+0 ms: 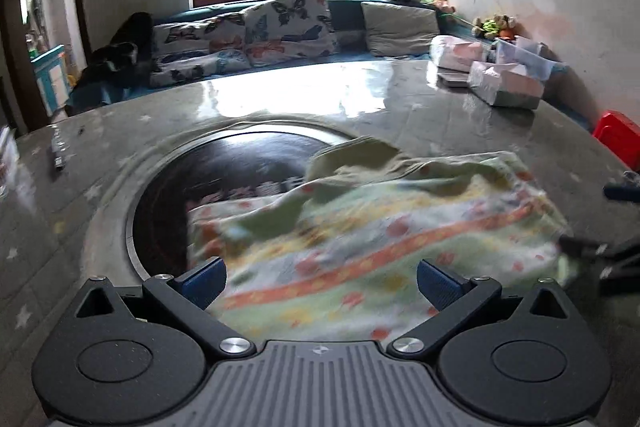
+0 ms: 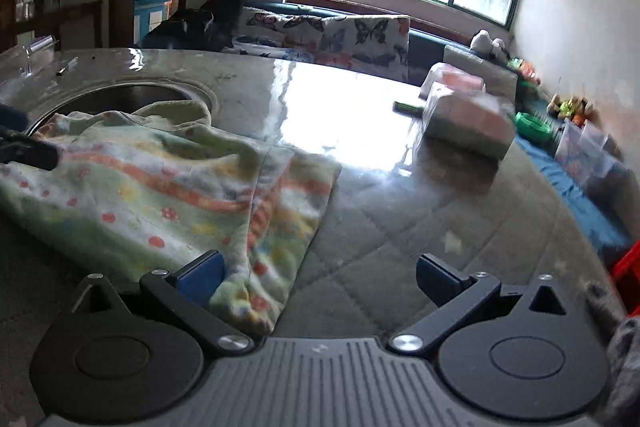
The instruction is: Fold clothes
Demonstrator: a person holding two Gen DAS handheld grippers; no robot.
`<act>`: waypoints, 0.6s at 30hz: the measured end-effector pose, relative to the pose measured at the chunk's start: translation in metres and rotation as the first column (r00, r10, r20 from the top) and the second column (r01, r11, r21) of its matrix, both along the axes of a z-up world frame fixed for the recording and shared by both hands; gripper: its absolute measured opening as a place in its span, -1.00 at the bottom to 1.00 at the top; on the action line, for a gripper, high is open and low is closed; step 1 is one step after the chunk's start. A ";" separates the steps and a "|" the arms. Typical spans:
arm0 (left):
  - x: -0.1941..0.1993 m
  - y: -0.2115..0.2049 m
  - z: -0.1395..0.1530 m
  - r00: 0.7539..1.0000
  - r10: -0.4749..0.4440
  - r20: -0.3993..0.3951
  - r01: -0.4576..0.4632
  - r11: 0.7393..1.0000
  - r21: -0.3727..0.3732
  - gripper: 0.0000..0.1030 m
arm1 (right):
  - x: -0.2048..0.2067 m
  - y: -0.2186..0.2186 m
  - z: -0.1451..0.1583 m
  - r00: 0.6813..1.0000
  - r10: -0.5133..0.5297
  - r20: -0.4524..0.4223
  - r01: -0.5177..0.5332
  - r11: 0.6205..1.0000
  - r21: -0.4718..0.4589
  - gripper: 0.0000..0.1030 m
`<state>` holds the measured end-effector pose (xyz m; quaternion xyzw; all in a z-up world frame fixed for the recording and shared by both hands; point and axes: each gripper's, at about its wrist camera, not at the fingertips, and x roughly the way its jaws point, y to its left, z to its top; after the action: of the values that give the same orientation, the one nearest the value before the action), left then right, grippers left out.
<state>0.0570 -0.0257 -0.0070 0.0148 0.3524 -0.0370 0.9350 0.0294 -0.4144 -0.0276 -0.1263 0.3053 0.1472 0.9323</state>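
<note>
At the bottom of the left wrist view the left claw [image 1: 322, 281] stands wide, its blue pads [image 1: 206, 281] apart and gripping nothing, with the garment [image 1: 360, 227] lying just beyond and between them. The right claw [image 2: 320, 281] fills the bottom of its own view, equally wide and empty; its left pad [image 2: 202, 281] sits over the garment's [image 2: 160, 187] near corner, though contact cannot be told. The tabletop [image 1: 280, 95] is the largest thing, a grey glossy surface that fills the middle of both views and mirrors the window light. Set into it at centre left is a dark round inset [image 1: 224, 167], whose right part the garment overlaps. The garment, pale green with orange stripes and red dots, lies rumpled at centre right in the left view and at centre left in the right view, one edge folded over. Wrapped boxes [image 1: 506, 83] stand at the upper right of the tabletop. Butterfly-print cushions [image 1: 280, 23] rest behind it under the window.
</note>
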 end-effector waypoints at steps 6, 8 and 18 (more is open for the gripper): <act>0.024 -0.016 -0.007 0.999 -0.036 -0.006 0.036 0.999 0.023 1.00 | 0.000 0.001 0.001 1.000 0.005 0.004 -0.005 1.000 -0.009 1.00; 0.032 -0.017 -0.014 0.998 -0.042 -0.037 0.043 0.999 0.023 1.00 | 0.001 0.001 0.000 1.000 0.005 -0.006 -0.005 1.000 -0.001 1.00; 0.041 -0.013 -0.005 0.999 -0.014 -0.030 0.014 1.000 0.010 1.00 | 0.005 0.002 -0.002 1.000 0.013 -0.012 -0.013 1.000 0.001 1.00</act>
<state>0.0981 -0.0388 -0.0122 0.0214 0.3661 -0.0422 0.9294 0.0339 -0.4120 -0.0292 -0.1271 0.3100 0.1542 0.9295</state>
